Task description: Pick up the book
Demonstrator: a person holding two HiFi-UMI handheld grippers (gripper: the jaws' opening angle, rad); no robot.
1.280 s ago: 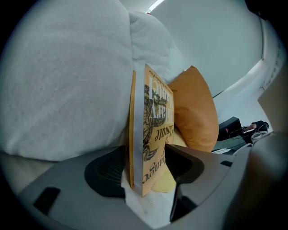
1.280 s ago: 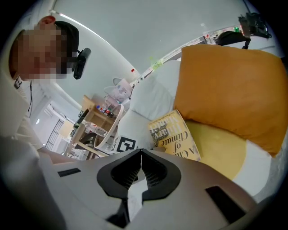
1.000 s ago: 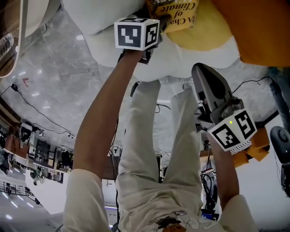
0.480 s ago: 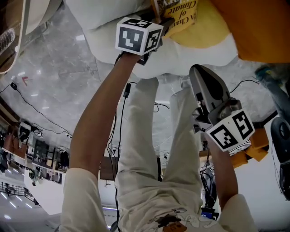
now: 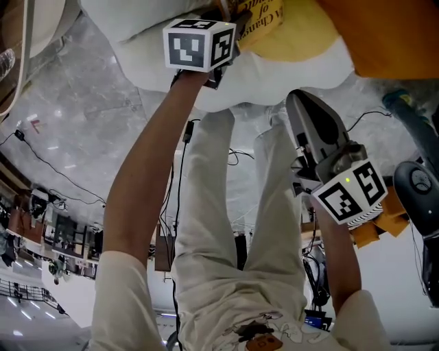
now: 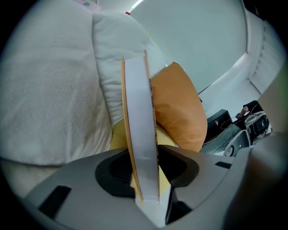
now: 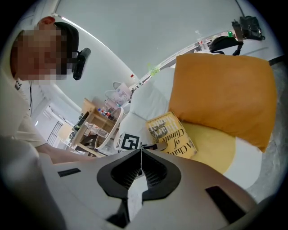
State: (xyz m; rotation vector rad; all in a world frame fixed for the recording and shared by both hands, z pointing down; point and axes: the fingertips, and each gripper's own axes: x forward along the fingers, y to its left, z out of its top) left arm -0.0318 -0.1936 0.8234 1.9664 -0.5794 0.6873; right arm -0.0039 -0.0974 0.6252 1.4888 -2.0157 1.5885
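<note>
My left claw [image 6: 145, 170], whose jaws have just been closing, clamps the book [image 6: 140, 130] by the yellow cushion [image 7: 211, 146], left of the orange pillow [image 7: 225, 94], while my right claw [image 7: 140, 158] is pressed together, empty.

Soft, even light falls from overhead, and the grey floor [image 5: 82, 103] in the head view carries pale lamp glints. Shadows are faint. Both gripper views bend hard at the edges and go black in the corners. In my left gripper view the near book [image 6: 140, 148] edge is bright white and blurred; far up, a ceiling strip [image 6: 136, 5] glares.
</note>
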